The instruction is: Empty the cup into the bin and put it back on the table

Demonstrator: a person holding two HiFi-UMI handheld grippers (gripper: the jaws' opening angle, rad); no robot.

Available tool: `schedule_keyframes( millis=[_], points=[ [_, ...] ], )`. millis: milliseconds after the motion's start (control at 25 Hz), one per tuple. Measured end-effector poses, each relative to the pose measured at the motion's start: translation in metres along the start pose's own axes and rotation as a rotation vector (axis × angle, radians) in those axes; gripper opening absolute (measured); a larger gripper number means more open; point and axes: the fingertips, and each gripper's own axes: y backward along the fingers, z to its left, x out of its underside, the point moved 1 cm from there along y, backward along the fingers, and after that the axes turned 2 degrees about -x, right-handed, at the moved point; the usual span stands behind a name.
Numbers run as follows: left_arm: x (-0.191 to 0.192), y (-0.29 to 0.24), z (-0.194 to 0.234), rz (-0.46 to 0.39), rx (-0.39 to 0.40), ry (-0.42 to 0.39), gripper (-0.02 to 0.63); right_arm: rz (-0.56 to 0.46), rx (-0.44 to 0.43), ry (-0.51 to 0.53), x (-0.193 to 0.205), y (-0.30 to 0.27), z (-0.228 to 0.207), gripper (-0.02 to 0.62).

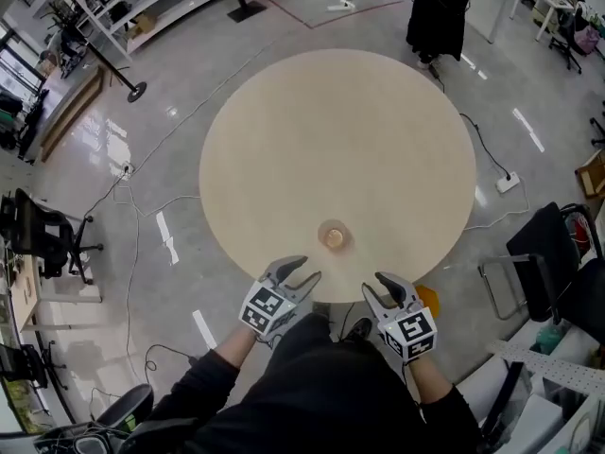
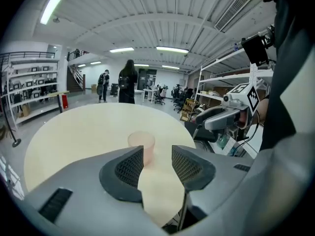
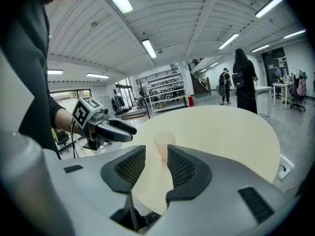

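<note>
One pale translucent cup point(image 1: 333, 235) stands upright on the round table point(image 1: 340, 121), close to its near edge. Two tools hover just off that edge. The left tool point(image 1: 304, 270) and the right tool point(image 1: 376, 286) each have their jaws parted and grip nothing, with the cup ahead of both and untouched. One orange object point(image 1: 428, 299) shows below the near-right edge. One person point(image 1: 438, 12) stands beyond the far edge.
</note>
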Motion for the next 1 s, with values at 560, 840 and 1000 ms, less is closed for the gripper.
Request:
schedule_keyframes(
  millis=[560,840,1000],
  points=[
    [0.046,-0.076,0.083,0.278,0.336,-0.283,0.264,0.225,0.04,-0.006,0.043,-0.134,-0.021,0.2],
    [0.037,-0.103,0.088,0.278,0.473,-0.437,0.265,0.234,0.069,0.096,0.036,-0.156,-0.032,0.206],
    [0.041,-0.112,0.087,0.288,0.514,-0.484,0.265,0.221,0.092,0.071,0.037,-0.165,-0.036,0.206]
  ],
)
